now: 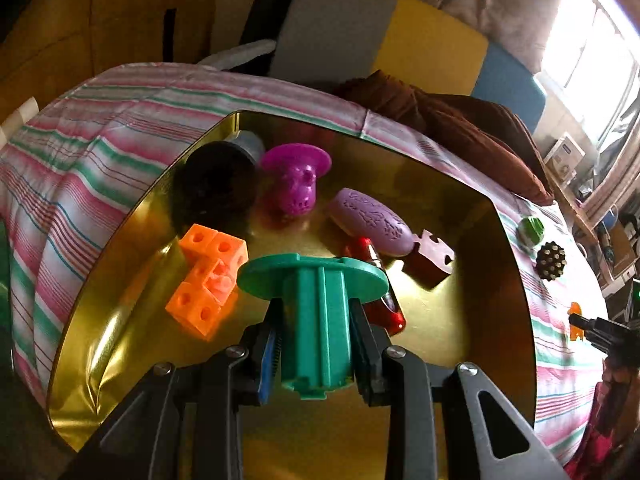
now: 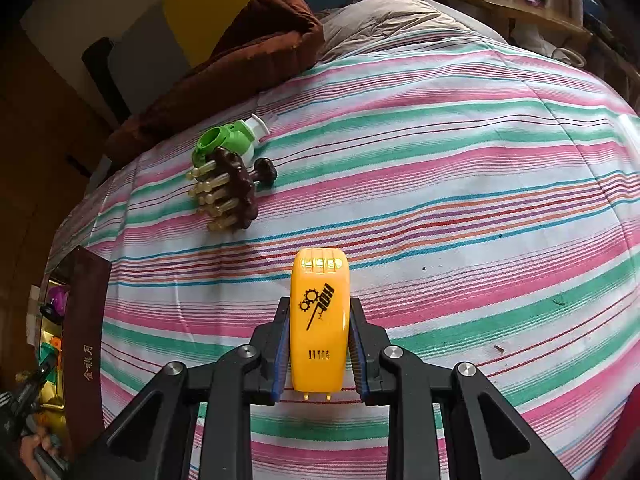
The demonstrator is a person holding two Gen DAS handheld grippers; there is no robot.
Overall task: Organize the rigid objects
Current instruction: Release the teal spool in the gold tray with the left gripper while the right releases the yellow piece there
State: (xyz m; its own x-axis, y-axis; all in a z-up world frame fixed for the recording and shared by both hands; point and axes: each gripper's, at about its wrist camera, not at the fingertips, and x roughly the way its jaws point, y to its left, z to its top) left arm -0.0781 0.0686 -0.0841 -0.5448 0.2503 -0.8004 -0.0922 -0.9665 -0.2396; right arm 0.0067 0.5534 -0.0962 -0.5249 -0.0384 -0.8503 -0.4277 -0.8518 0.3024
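In the left wrist view my left gripper [image 1: 316,320] is shut on a green flanged spool [image 1: 316,304] and holds it over the gold box [image 1: 472,320]. In the box lie orange cubes [image 1: 208,276], a purple skull piece [image 1: 298,182], a lilac oval [image 1: 370,222], a red tube [image 1: 376,280], a maroon puzzle piece [image 1: 430,262] and a dark cylinder [image 1: 220,180]. In the right wrist view my right gripper [image 2: 320,340] is shut on a yellow plastic part [image 2: 319,320] above the striped bedspread [image 2: 460,200].
A green-and-white toy [image 2: 228,140] and a brown spiked massager [image 2: 232,192] lie on the bedspread; they also show in the left wrist view as the green toy [image 1: 531,230] and the massager [image 1: 551,260]. The box's maroon side [image 2: 86,344] is at the left. A brown blanket [image 2: 240,64] lies behind.
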